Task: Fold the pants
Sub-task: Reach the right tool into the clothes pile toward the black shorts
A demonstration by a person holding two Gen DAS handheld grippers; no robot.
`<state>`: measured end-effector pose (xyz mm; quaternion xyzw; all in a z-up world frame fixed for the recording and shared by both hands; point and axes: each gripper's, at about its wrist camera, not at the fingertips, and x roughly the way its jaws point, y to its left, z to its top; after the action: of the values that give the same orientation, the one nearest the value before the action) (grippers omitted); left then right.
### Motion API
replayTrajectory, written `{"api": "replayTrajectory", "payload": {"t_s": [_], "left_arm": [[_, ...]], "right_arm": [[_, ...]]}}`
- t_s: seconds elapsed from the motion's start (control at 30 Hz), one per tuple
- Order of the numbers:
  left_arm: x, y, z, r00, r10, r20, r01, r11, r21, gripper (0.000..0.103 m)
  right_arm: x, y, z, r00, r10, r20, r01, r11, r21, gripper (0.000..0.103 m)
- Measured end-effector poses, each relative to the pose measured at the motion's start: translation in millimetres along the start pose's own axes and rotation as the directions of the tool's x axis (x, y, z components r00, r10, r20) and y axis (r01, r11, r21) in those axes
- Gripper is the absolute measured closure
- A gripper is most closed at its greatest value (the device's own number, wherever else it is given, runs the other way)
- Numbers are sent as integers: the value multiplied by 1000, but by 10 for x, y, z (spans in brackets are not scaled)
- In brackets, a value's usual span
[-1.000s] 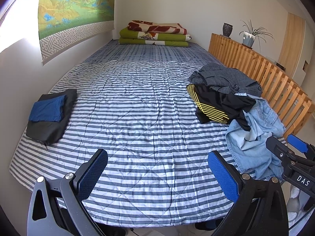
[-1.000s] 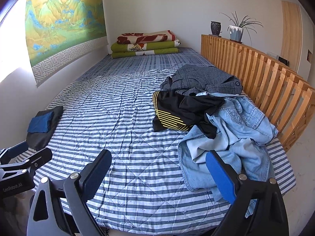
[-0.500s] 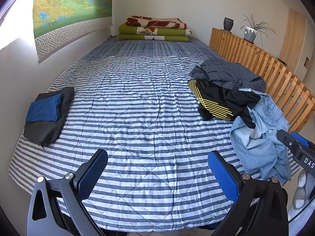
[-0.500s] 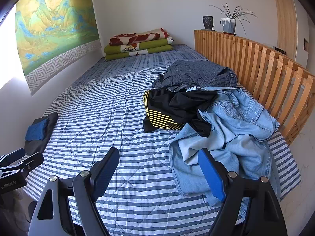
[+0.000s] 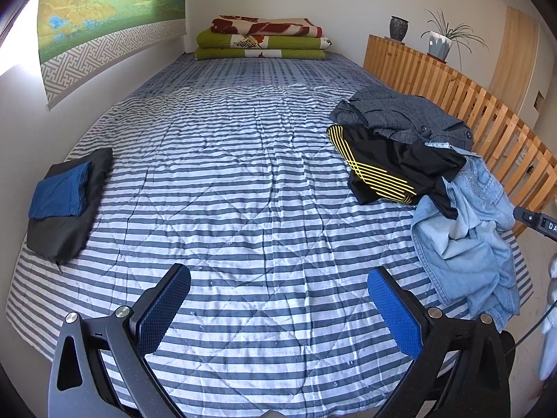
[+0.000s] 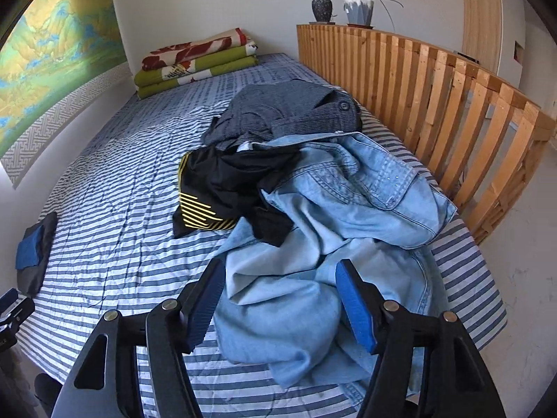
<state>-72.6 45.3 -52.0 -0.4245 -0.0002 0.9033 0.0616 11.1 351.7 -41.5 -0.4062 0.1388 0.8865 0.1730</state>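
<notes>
Crumpled light-blue denim pants [image 6: 330,237] [image 5: 466,240] lie in a heap at the bed's near right corner. Black shorts with yellow stripes [image 6: 222,188] [image 5: 386,170] and a grey garment [image 6: 285,115] [image 5: 400,115] are piled behind them. My right gripper [image 6: 278,303] stands open just above the denim's near folds, with cloth showing between its blue pads but not pinched. My left gripper [image 5: 278,310] hangs open over bare striped bedding near the front edge, holding nothing. The right gripper's tip [image 5: 536,223] shows at the left wrist view's right border.
A striped quilt [image 5: 226,181] covers the bed. Folded dark and blue clothes [image 5: 62,202] [image 6: 31,250] sit at its left edge. Folded blankets [image 5: 261,40] lie at the far end. A wooden slat rail [image 6: 435,80] with two pots [image 6: 358,8] runs along the right side.
The right gripper has moved forward and right, down over the denim pants, which now fill the space between its pads. The left gripper has advanced slightly over the bed.
</notes>
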Motion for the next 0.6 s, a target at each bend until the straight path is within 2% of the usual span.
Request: {"api": "replayTrajectory", "payload": {"t_s": [0.17,0.3,0.47,0.6], "left_arm": [[139,1,-26,1000,-2,-17,2,1000,9,0],[251,-13,-46,999,-3,-41,3,1000,3,1],[322,-67,-56,999,5,-50,-4,1000,17,1],[375,-97,-35,998,14,-56,-13,1000,18,1]], "right_arm": [[308,-322,98,997,-41,-64,45,997,59,46],[482,-383,219,996,-62,-68,64,997,32,47],[725,-487,436,995,-75,-72,79,995,59,47],[824,-506,663,998,-28,-57,33,996,80,47]]}}
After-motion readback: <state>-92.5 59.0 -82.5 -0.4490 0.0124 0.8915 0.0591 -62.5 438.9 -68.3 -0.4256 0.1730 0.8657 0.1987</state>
